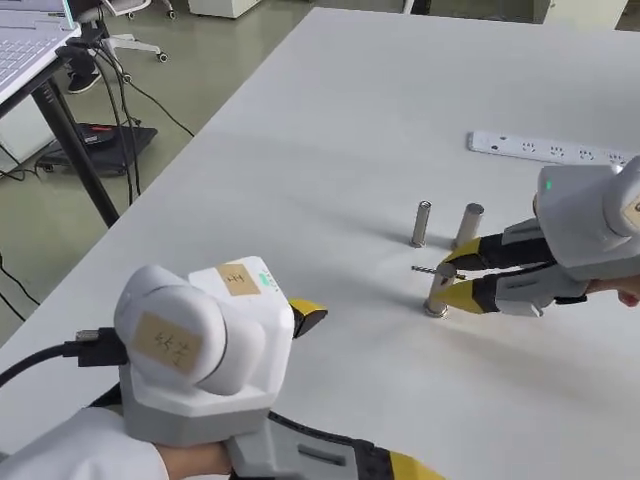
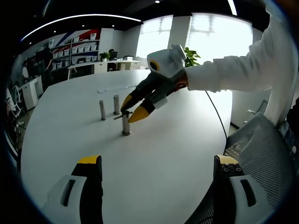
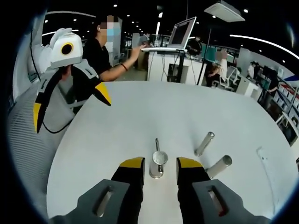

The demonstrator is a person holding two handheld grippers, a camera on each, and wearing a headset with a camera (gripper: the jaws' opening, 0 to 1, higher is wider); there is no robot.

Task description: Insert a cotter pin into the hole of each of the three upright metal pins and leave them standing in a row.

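Three upright metal pins stand on the white table [image 1: 330, 180]: two at the back [image 1: 421, 223] [image 1: 468, 225] and a nearer one [image 1: 438, 290]. A thin cotter pin [image 1: 425, 268] sticks out sideways from the top of the nearer pin [image 3: 158, 165] and points away from my right gripper [image 3: 161, 164]. That gripper [image 1: 450, 280] is open, with a yellow-tipped jaw on either side of the pin's top and a small gap on each side. My left gripper [image 2: 158, 161] is open and holds nothing. It hangs near the table's front edge [image 1: 355, 392], well left of the pins.
A white power strip [image 1: 550, 150] lies behind the pins at the back right. A laptop [image 1: 25, 45] on a black stand and several cables stand on the floor beyond the table's left edge. A person [image 3: 105, 56] stands by a monitor past the far side.
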